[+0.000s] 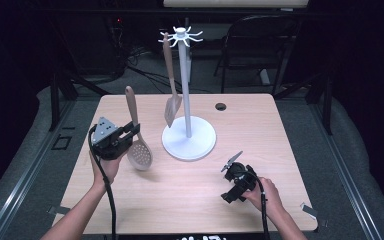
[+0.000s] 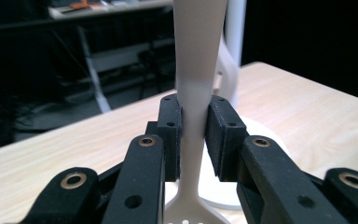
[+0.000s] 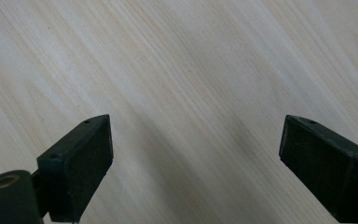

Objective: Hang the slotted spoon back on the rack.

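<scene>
My left gripper (image 1: pixel 131 129) is shut on the handle of a beige slotted spoon (image 1: pixel 139 150), held upright above the table with its perforated bowl at the bottom. In the left gripper view both pads (image 2: pixel 172 135) press on the spoon's handle (image 2: pixel 196 70). A white utensil stand (image 1: pixel 185 85) with hooks at its top rises from a round base (image 1: pixel 188 141) at the table's middle. A beige slotted spatula (image 1: pixel 171 92) hangs from one hook. My right gripper (image 1: pixel 231 163) rests low over the table at the front right, its jaws wide open over bare wood (image 3: pixel 196 107).
The light wooden table (image 1: pixel 260 130) has a small round cable hole (image 1: pixel 221 106) near its far edge. A dark chair (image 1: pixel 252 45) stands behind the table. Metal rails run along the floor on both sides.
</scene>
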`<state>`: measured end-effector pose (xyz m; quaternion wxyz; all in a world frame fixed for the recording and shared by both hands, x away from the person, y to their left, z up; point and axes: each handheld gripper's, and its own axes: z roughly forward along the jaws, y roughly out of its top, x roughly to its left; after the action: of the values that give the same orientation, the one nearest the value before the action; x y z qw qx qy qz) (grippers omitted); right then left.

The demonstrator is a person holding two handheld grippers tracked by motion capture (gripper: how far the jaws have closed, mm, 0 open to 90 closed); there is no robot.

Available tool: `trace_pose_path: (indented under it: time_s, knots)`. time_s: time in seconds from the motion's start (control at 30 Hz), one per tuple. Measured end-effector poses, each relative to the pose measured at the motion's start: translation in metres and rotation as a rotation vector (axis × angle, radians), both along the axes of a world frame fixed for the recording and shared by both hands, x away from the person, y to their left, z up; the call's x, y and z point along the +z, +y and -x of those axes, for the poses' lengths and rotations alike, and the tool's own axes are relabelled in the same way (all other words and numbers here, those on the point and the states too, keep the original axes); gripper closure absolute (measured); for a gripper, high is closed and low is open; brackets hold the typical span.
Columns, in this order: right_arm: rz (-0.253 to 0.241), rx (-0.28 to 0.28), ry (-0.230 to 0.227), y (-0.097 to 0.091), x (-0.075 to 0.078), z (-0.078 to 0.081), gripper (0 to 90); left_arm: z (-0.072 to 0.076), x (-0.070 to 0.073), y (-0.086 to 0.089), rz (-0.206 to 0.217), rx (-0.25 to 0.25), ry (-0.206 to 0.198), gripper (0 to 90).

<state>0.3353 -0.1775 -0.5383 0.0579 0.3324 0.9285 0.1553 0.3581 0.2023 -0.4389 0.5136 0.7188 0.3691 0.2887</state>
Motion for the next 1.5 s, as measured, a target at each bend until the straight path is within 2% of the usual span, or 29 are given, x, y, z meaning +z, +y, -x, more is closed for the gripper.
trace_pose_path:
  time_s: [0.13, 0.23, 0.27, 0.4, 0.43, 0.6, 0.63, 0.83, 0.93, 1.03, 1.1, 1.17, 1.23, 1.33, 1.43, 1.5]
  knots:
    - [0.001, -0.002, -0.002, -0.001, 0.002, 0.000, 9.3, -0.004, 0.003, -0.007, -0.010, -0.017, -0.001, 76.6]
    - [-0.003, -0.009, -0.004, -0.002, 0.001, -0.001, 9.2, -0.007, 0.006, -0.012, -0.001, -0.023, -0.004, 76.6]
    - [0.009, -0.007, -0.008, -0.002, 0.002, -0.001, 9.1, -0.007, 0.008, -0.013, -0.002, -0.025, -0.001, 76.5]
    - [-0.020, -0.018, -0.031, -0.003, 0.003, 0.000, 8.9, -0.010, 0.013, -0.019, -0.011, -0.041, -0.006, 76.5]
    - [-0.011, -0.015, -0.038, -0.003, 0.004, 0.000, 8.9, -0.011, 0.015, -0.021, -0.015, -0.046, -0.007, 76.5]
    - [0.002, -0.018, -0.036, -0.004, 0.004, -0.001, 8.6, -0.012, 0.022, -0.029, -0.020, -0.060, -0.017, 76.5]
    - [-0.016, -0.023, -0.034, -0.004, 0.003, -0.001, 8.6, -0.013, 0.024, -0.030, -0.019, -0.059, -0.020, 76.5]
    - [0.007, -0.019, -0.037, -0.004, 0.004, -0.001, 8.6, -0.016, 0.033, -0.040, -0.005, -0.065, -0.030, 76.5]
    - [-0.019, -0.031, -0.040, -0.003, 0.002, 0.000, 8.7, -0.018, 0.038, -0.045, -0.005, -0.071, -0.035, 76.5]
    - [-0.020, -0.032, -0.038, -0.004, 0.002, 0.000, 8.7, -0.020, 0.042, -0.049, -0.002, -0.076, -0.041, 76.5]
    - [0.006, -0.020, -0.032, -0.004, 0.003, -0.001, 8.7, -0.021, 0.045, -0.053, -0.003, -0.079, -0.044, 76.5]
    - [-0.006, -0.024, -0.029, -0.004, 0.002, -0.001, 8.6, -0.022, 0.047, -0.055, 0.000, -0.081, -0.045, 76.5]
    - [0.007, -0.021, -0.032, -0.004, 0.003, -0.001, 8.7, -0.024, 0.050, -0.058, -0.001, -0.082, -0.049, 76.5]
    - [-0.021, -0.032, -0.037, -0.003, 0.003, 0.000, 8.7, -0.026, 0.053, -0.062, -0.004, -0.082, -0.053, 76.5]
    - [0.001, -0.021, -0.032, -0.004, 0.004, -0.001, 8.7, -0.028, 0.057, -0.064, -0.004, -0.079, -0.059, 76.5]
    - [-0.013, -0.026, -0.026, -0.004, 0.003, -0.001, 8.7, -0.029, 0.059, -0.065, 0.000, -0.078, -0.062, 76.5]
